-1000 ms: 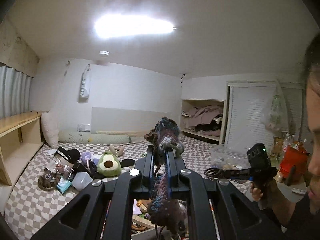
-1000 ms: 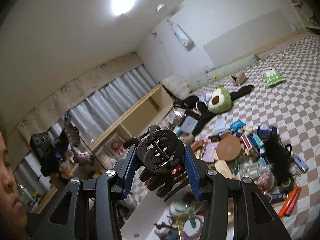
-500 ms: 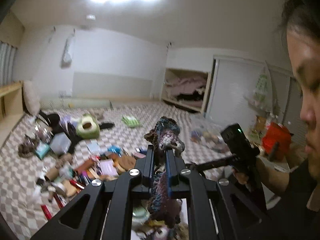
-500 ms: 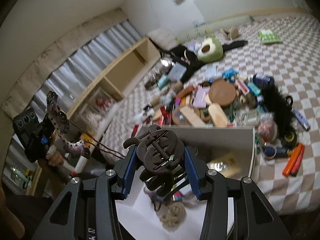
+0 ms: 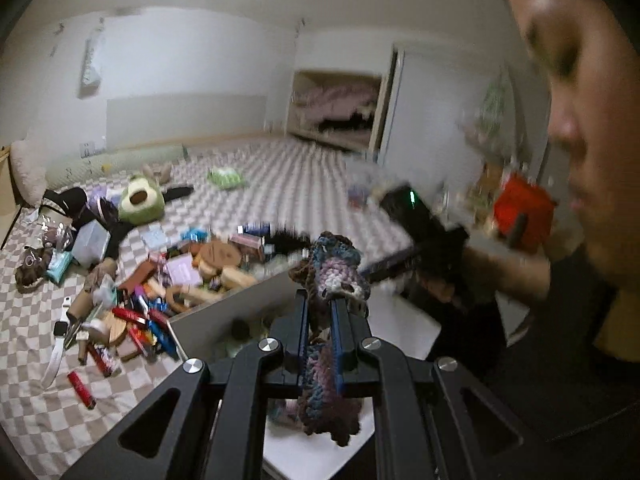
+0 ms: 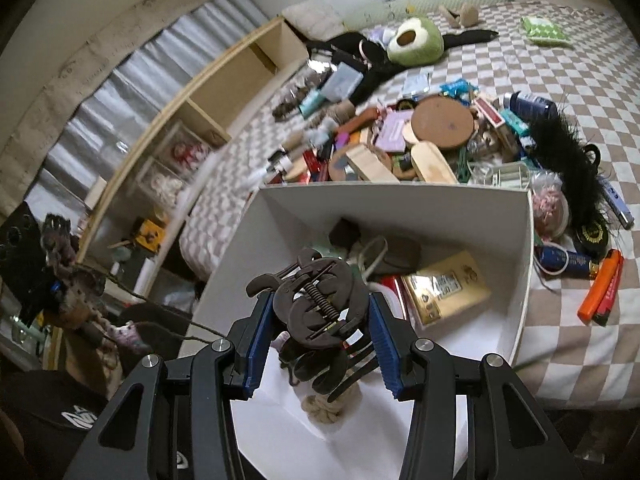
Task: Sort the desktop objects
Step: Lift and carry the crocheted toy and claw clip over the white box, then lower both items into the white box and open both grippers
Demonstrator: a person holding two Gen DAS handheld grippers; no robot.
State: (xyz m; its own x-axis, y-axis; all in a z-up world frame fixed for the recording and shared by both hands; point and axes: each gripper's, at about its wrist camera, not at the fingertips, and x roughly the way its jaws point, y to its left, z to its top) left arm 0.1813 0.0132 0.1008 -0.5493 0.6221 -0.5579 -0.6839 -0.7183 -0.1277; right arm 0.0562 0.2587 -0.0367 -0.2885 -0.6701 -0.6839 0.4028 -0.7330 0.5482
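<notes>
My left gripper [image 5: 320, 312] is shut on a crocheted piece [image 5: 334, 268] of blue, purple and brown yarn, held above the near corner of a white box [image 5: 224, 312]. My right gripper [image 6: 320, 320] is shut on a dark brown hair claw clip [image 6: 316, 300], held above the open white box [image 6: 400, 200], which holds a gold packet [image 6: 444, 288], a rope knot [image 6: 324, 408] and other small items. The left gripper with the yarn piece also shows at the far left of the right wrist view [image 6: 60, 264].
A pile of small objects [image 6: 420, 132] lies on the checkered bed beyond the box: a round brown lid, wooden blocks, a black feathery thing [image 6: 560, 148], orange markers [image 6: 600, 288]. A green avocado plush [image 6: 416, 44] lies farther back. A wooden shelf [image 6: 224, 92] runs along the left.
Both grippers have tilted down and moved over the white box, each keeping hold of its object. The box interior now fills the right wrist view.
</notes>
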